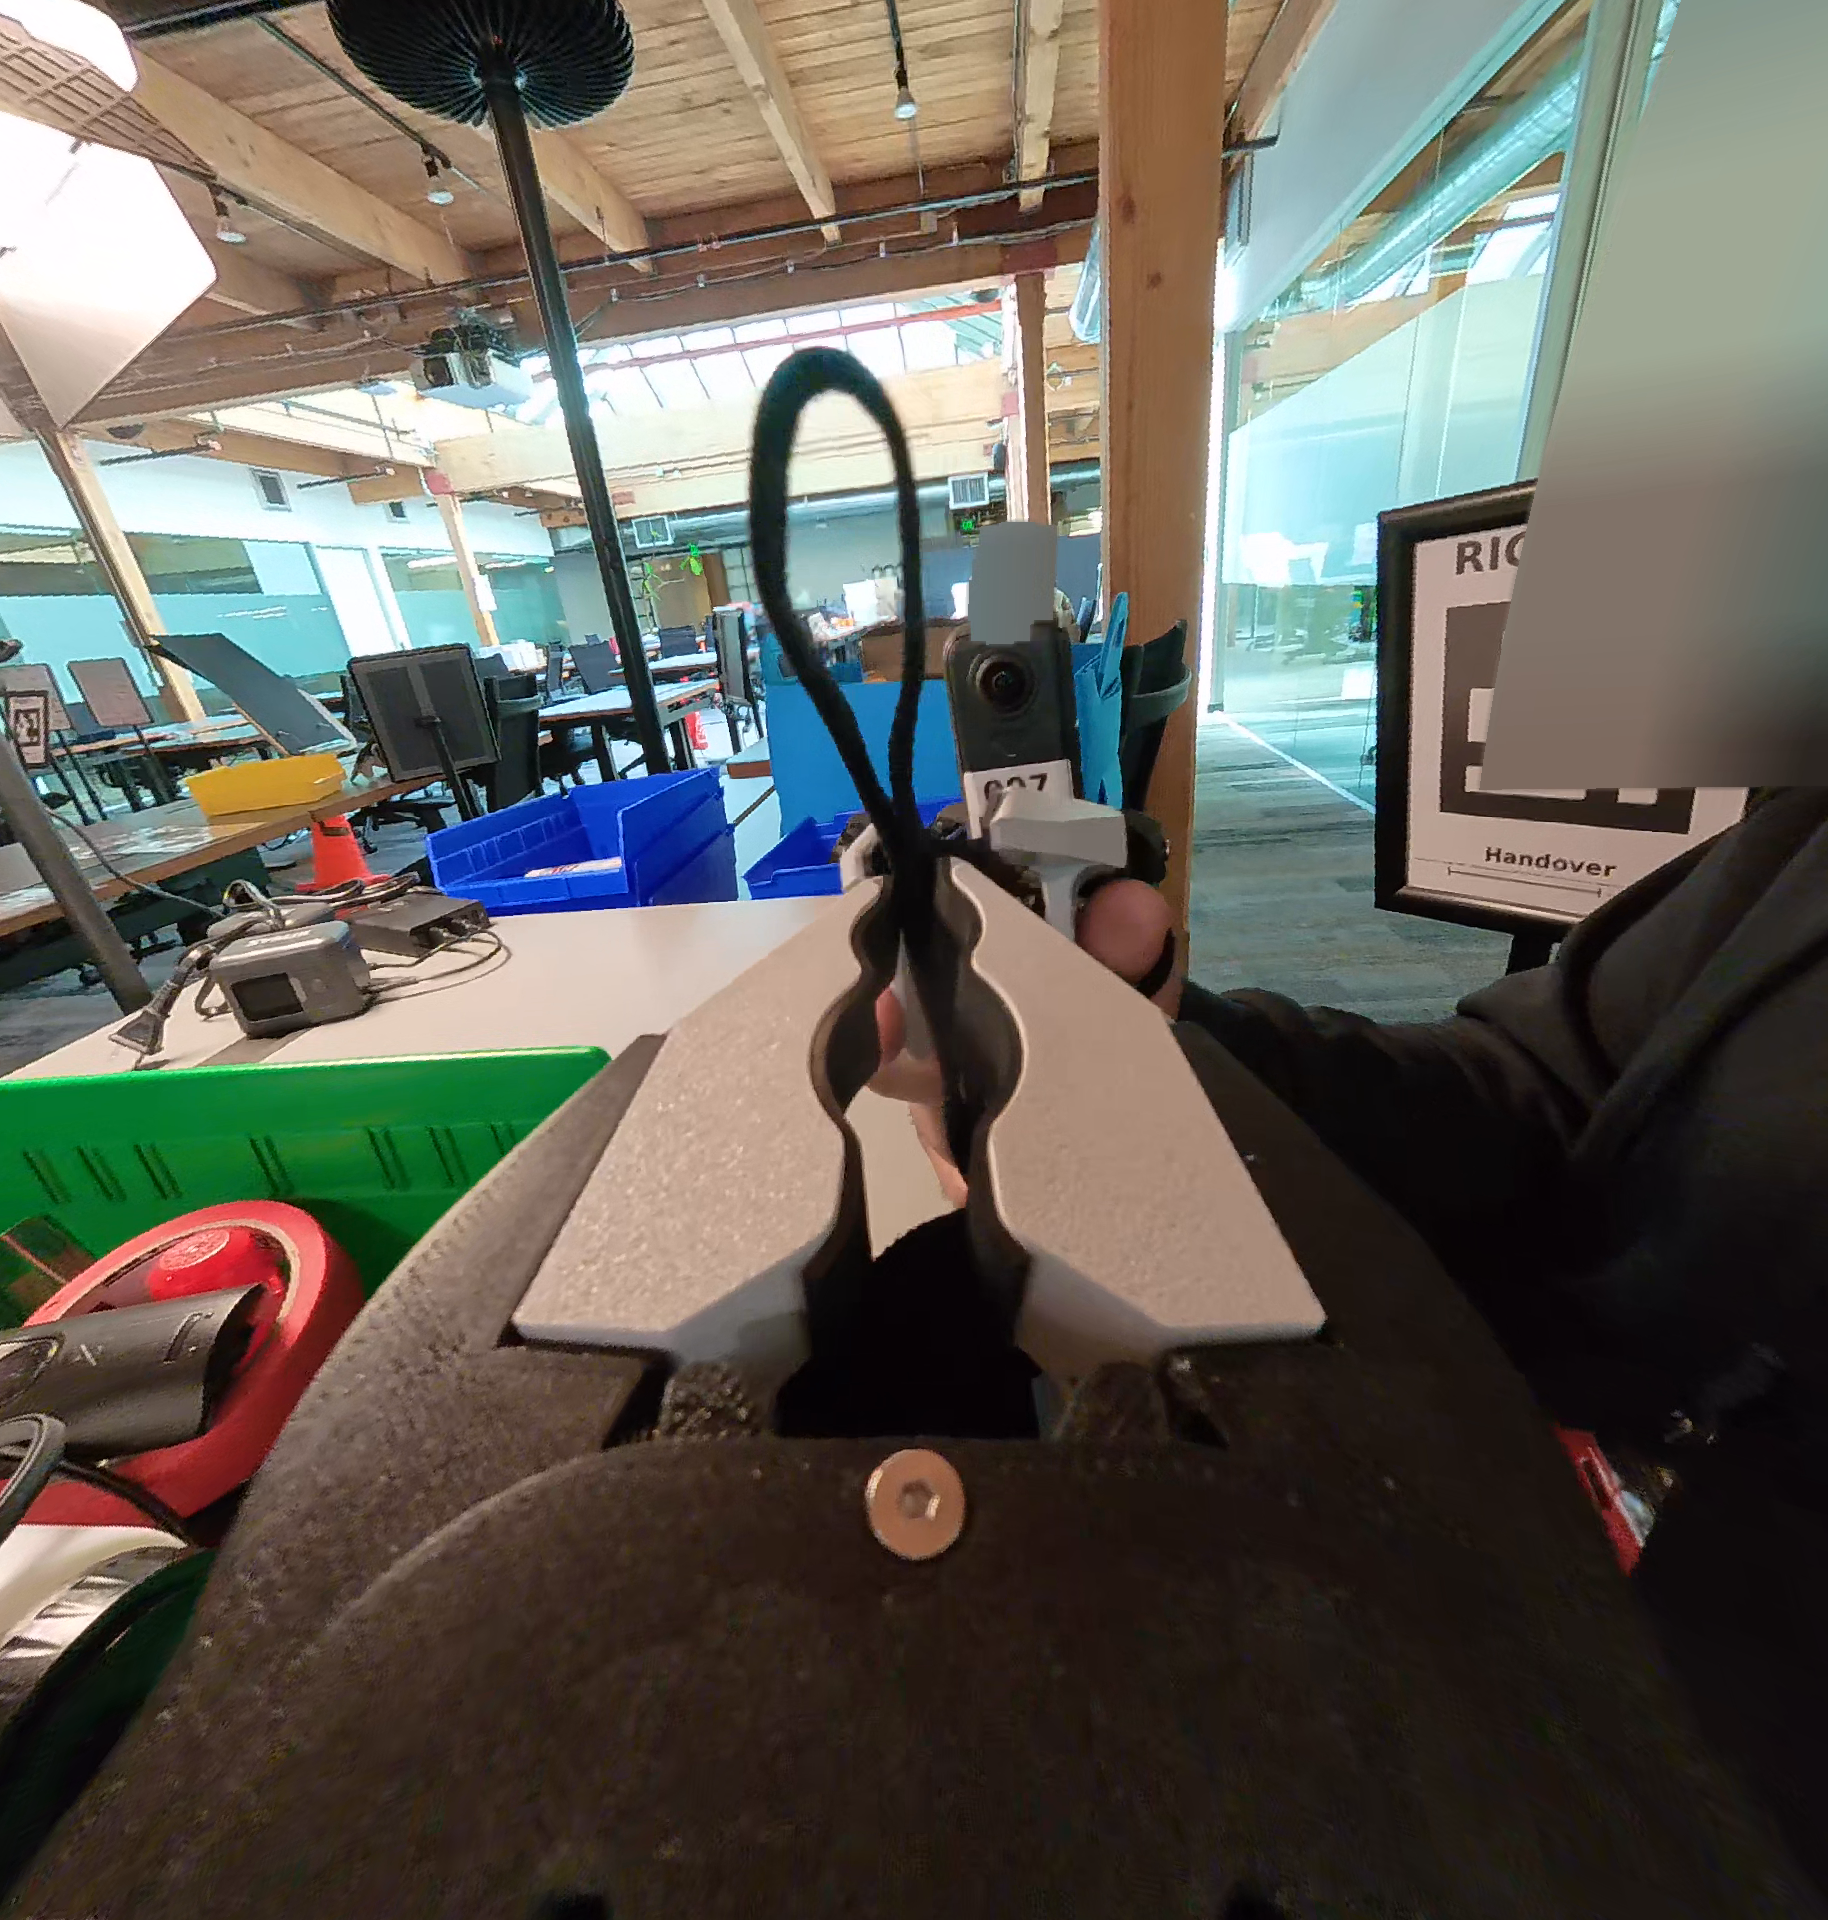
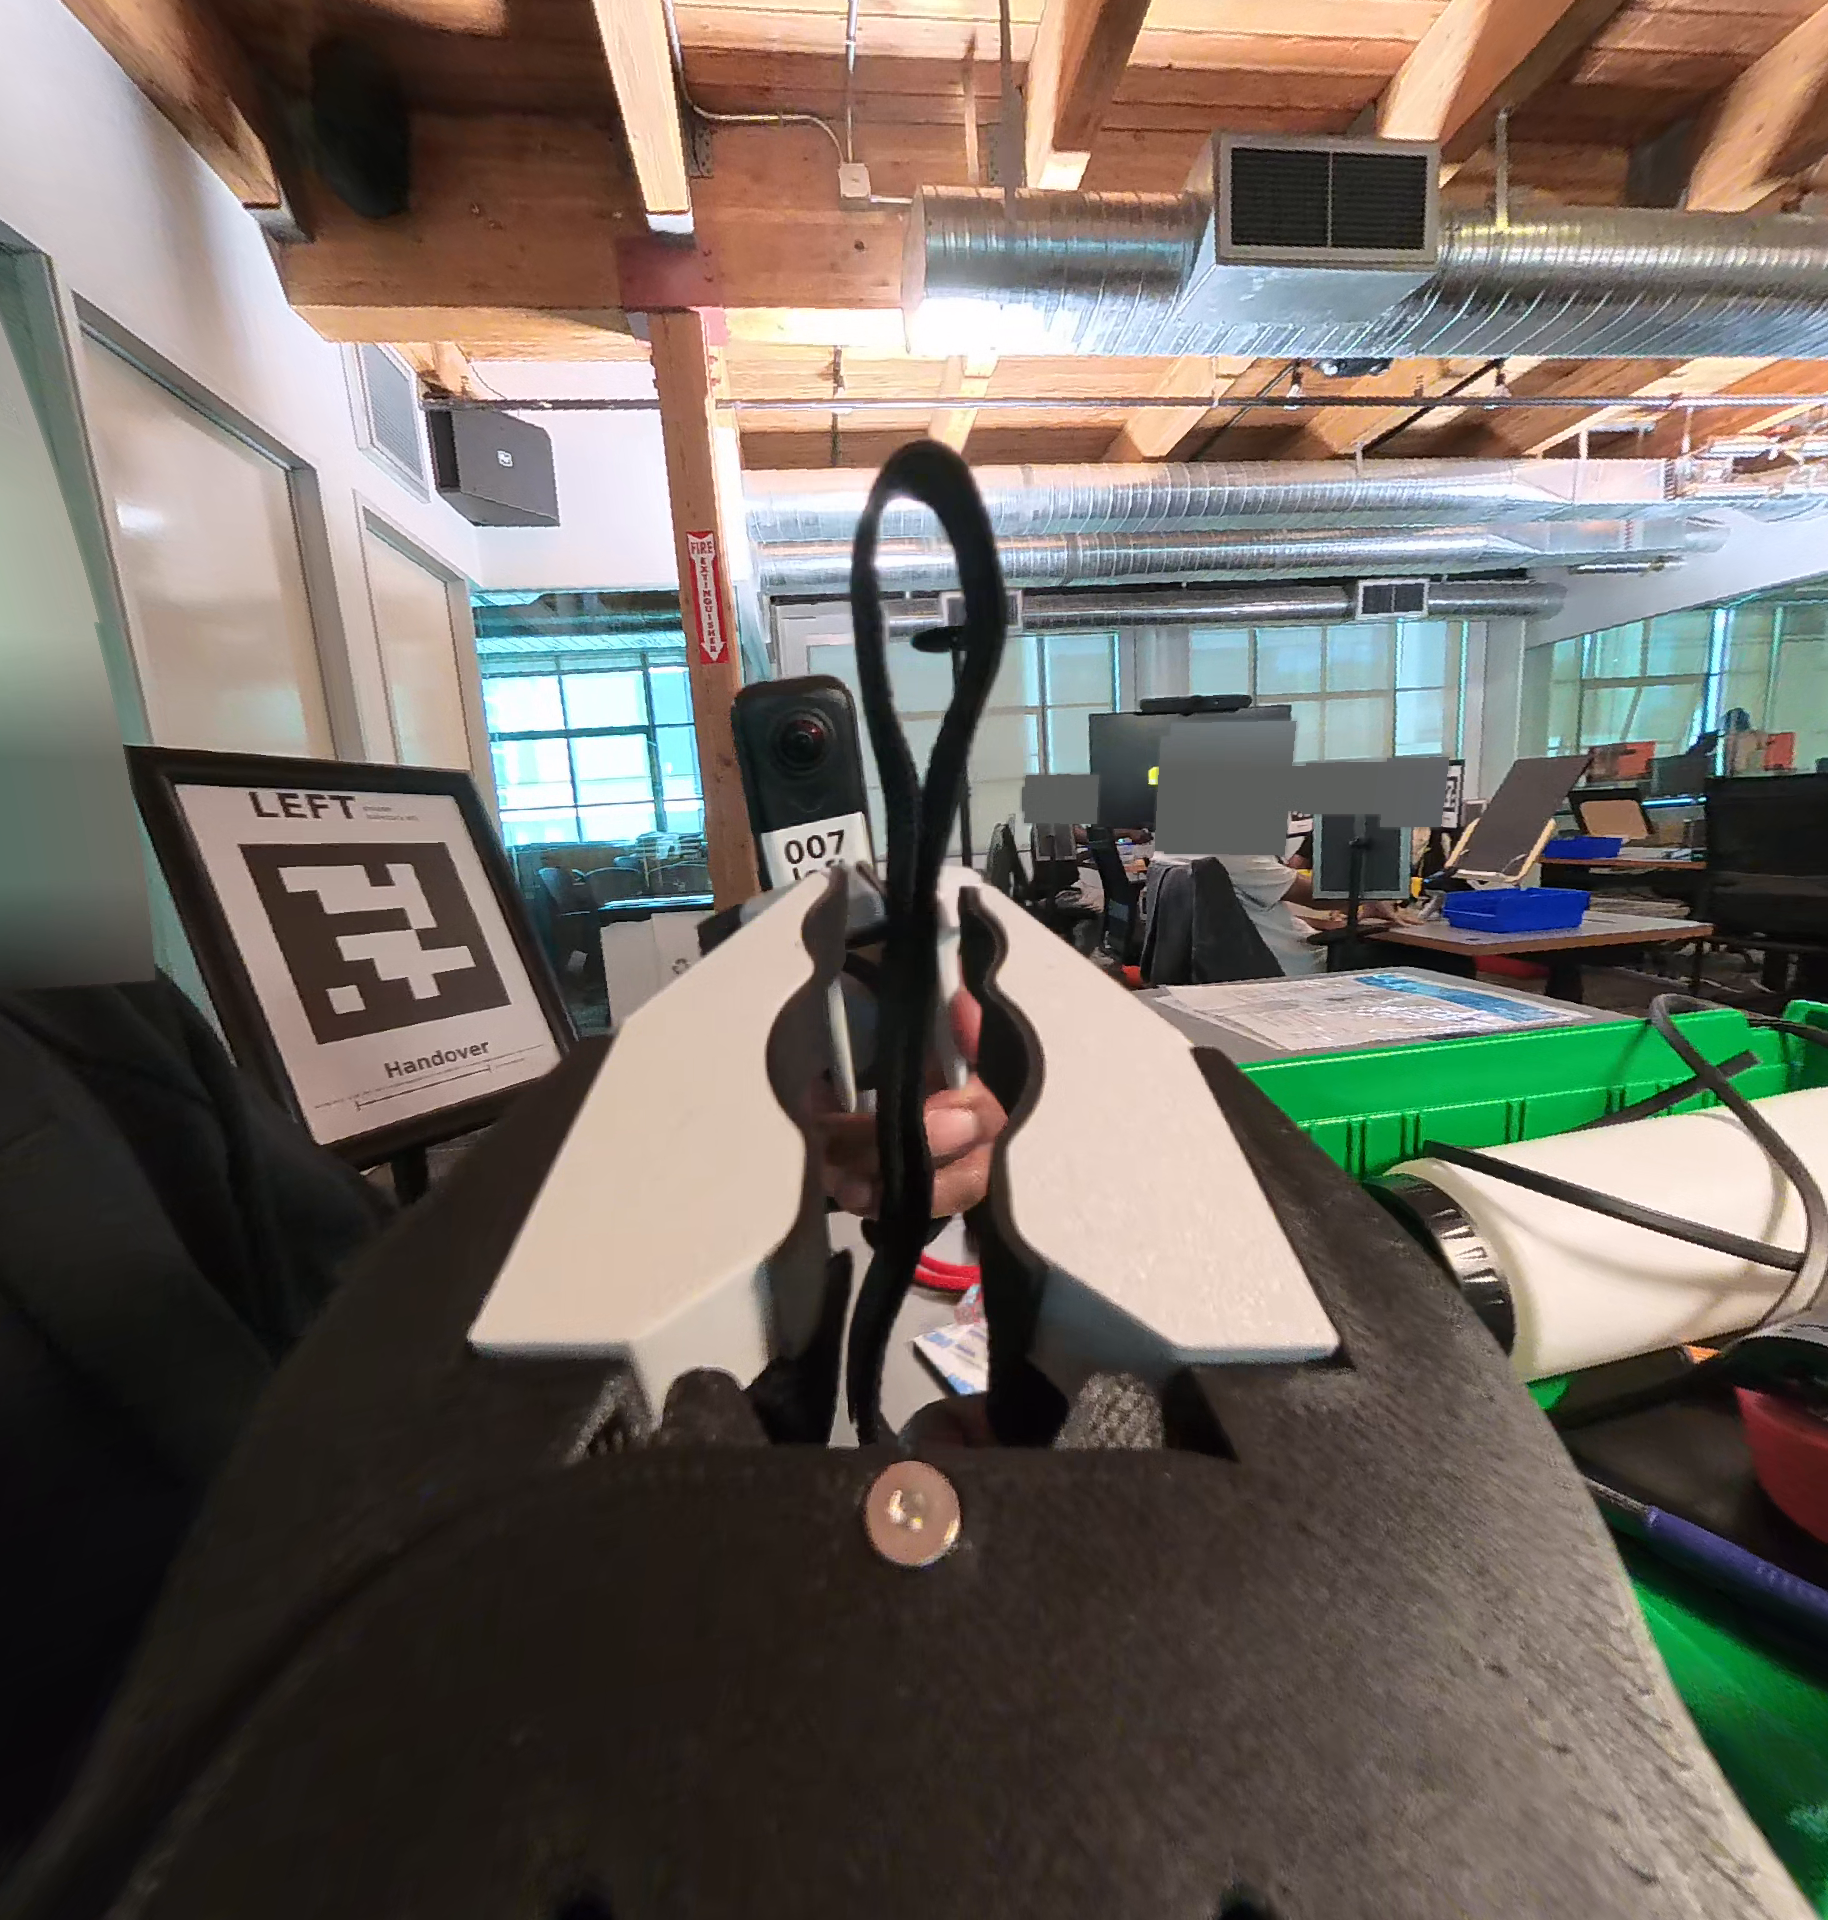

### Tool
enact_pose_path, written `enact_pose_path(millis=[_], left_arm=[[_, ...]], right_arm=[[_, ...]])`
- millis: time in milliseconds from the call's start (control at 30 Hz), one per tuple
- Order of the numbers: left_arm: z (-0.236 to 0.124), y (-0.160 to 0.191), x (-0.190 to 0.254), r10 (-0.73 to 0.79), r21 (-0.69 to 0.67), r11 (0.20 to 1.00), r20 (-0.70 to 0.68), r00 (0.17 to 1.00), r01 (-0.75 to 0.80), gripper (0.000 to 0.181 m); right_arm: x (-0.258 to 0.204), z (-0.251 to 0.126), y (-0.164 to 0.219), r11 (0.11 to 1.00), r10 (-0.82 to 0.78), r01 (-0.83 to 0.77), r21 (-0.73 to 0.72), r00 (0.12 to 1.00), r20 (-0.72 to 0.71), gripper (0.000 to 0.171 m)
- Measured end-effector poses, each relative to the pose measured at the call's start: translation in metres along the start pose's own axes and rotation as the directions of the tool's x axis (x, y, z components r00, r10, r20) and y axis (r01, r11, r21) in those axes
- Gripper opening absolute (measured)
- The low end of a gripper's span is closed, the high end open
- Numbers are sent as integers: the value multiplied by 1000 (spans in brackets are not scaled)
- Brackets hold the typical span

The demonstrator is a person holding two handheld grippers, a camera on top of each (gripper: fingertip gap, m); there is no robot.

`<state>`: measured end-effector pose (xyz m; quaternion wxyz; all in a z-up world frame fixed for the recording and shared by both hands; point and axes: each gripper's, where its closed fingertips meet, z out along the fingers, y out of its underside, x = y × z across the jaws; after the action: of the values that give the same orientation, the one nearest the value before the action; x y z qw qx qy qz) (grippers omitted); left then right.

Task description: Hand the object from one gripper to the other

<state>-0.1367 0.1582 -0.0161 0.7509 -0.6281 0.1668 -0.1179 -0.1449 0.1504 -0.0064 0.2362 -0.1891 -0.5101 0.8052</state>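
Mid-handover: our left gripper (image 1: 915, 935) fingers pinch the black cord loop (image 1: 827, 582); our right gripper (image 2: 905, 935) fingers, narrow around it, must clamp next.

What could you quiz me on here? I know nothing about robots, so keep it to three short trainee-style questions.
1. Pick one: what stands upright between the left gripper and the right gripper?
A. a black cord loop
B. a roll of red tape
C. a yellow tray

2. True or false: the black cord loop lies flat on the table.

3. Fill in: the plastic bin beside the right gripper is coloured ____.

Key: 1 A; 2 false, as it is held up in the air, running between both pairs of fingers; 3 green.
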Motion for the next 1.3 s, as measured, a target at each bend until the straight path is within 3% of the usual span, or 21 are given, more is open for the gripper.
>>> enact_pose_path(millis=[167, 267, 333, 467, 567, 767, 867, 1133, 1300], left_arm=[[-5, -11, -1, -18, 63, 998, -2, 1000, 18, 6], [-6, -13, -1, -23, 73, 997, -9, 1000, 24, 6], [-5, -11, -1, -28, 66, 997, -5, 1000, 29, 7], [-3, -7, 0, -67, 46, 997, -21, 998, 68, 22], [-2, -6, 4, -36, 36, 999, -34, 999, 38, 12], [-7, -14, -6, -38, 79, 996, 13, 999, 37, 6], [-9, -18, -8, -42, 102, 994, 24, 999, 39, 6], [-4, -9, -6, -69, 58, 996, 12, 998, 68, 25], [-4, -9, -2, -31, 50, 998, -1, 1000, 31, 9]], right_arm=[[0, 1, 3, 1000, 15, -15, -19, 1000, 4, 22], [0, 4, 13, 997, -26, 26, -74, 1000, -3, 8], [2, 3, 14, 995, -50, 48, -83, 999, -21, 6], [1, 1, 7, 999, -28, 28, -46, 1000, -8, 6], [0, 1, 7, 999, -19, 20, -45, 1000, 2, 6], [0, 4, 13, 997, 28, -27, -70, 1000, 9, 26], [2, 6, 24, 992, -17, 16, -128, 1000, -8, 7], [1, 5, 21, 992, -50, 49, -119, 999, -9, 6], [0, 5, 18, 994, -38, 38, -100, 999, -2, 9]])
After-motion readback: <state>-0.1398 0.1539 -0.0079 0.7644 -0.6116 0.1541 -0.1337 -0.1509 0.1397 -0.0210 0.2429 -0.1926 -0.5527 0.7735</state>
